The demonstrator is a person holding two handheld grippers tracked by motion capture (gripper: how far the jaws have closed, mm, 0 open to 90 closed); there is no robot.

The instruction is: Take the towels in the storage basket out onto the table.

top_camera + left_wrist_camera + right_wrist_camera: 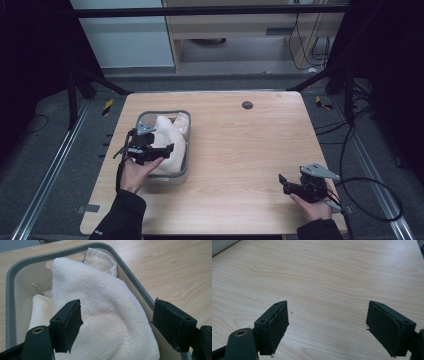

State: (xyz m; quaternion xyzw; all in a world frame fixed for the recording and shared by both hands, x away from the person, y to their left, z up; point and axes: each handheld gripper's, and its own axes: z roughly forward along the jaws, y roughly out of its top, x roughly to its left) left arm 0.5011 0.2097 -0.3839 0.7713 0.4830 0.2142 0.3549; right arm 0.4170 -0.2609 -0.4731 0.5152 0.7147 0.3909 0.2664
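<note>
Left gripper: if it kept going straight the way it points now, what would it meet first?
Most likely the white towel heaped in the grey basket; the left gripper stands open over it, though the depth is hard to judge.

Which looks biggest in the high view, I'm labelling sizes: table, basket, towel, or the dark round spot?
1. table
2. basket
3. towel, nearly filling the basket
4. dark round spot

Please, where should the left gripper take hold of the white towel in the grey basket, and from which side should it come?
Probably the raised hump in the middle of the towel, coming from above. The towel bulges over the rim of the basket, so the walls likely block a grip from the side. The left gripper is open and already straddles this hump, with its pads apart from the cloth.
</note>
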